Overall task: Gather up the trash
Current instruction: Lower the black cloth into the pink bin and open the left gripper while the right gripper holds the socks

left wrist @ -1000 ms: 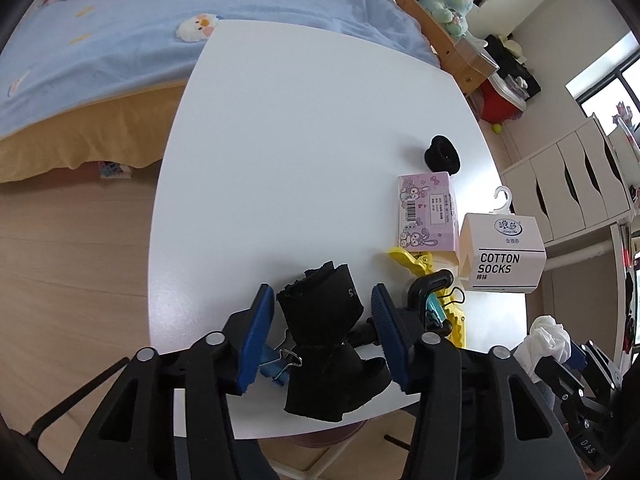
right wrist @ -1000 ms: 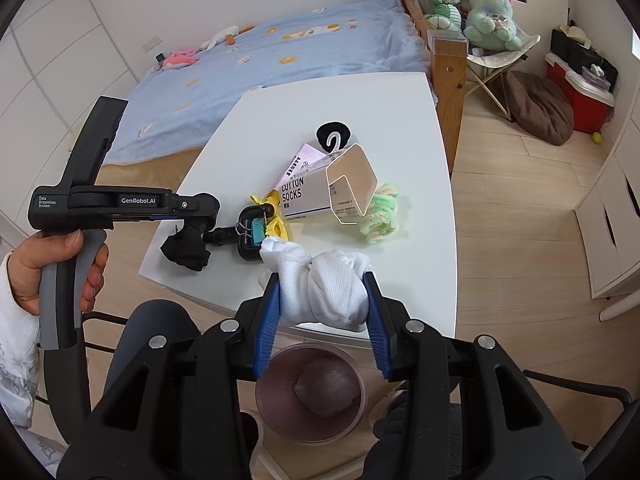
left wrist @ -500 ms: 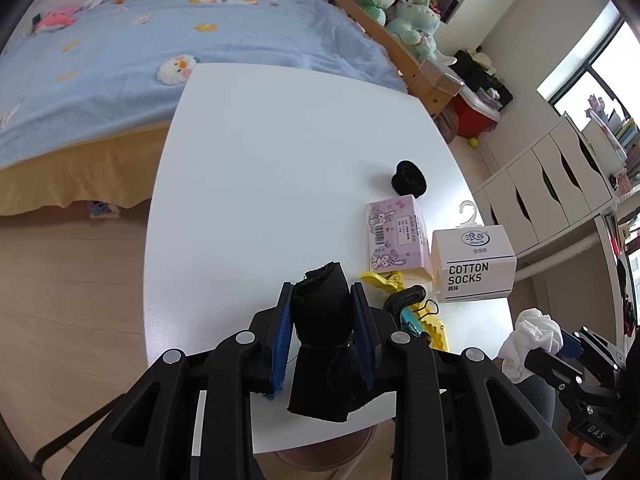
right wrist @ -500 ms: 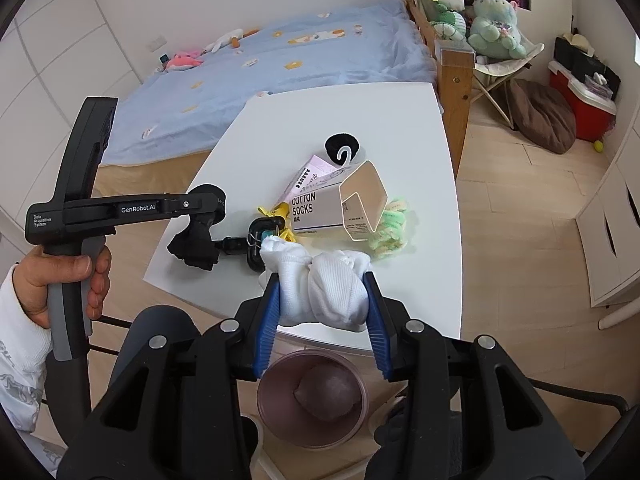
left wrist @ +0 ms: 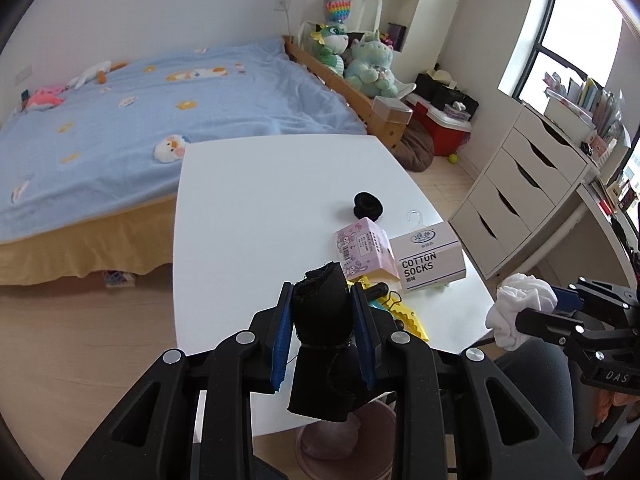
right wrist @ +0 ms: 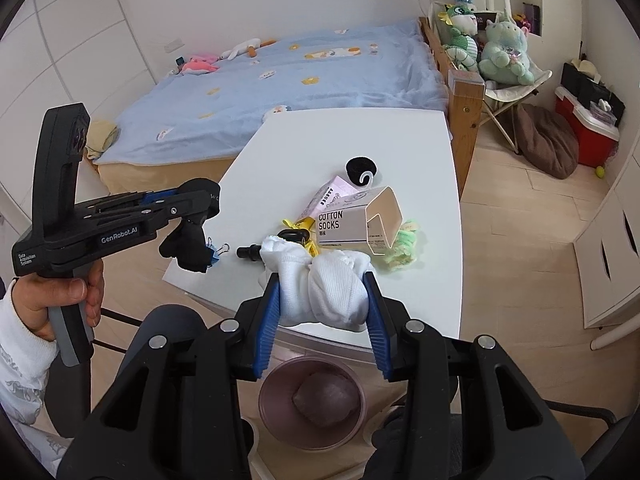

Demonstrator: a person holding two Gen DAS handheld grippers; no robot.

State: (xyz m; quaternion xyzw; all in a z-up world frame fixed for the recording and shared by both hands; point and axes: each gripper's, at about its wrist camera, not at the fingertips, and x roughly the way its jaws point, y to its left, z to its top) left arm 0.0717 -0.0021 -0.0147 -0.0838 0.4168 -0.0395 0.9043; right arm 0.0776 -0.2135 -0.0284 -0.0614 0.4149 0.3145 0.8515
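Left wrist | black sock (left wrist: 322,312) clamped inside left tool (left wrist: 322,334)

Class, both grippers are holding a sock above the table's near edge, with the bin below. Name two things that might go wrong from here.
1. The black sock hangs loosely below the left gripper, so it might snag the table edge or miss the bin.
2. The blue clip lies beside that sock at the table edge and might get knocked off.
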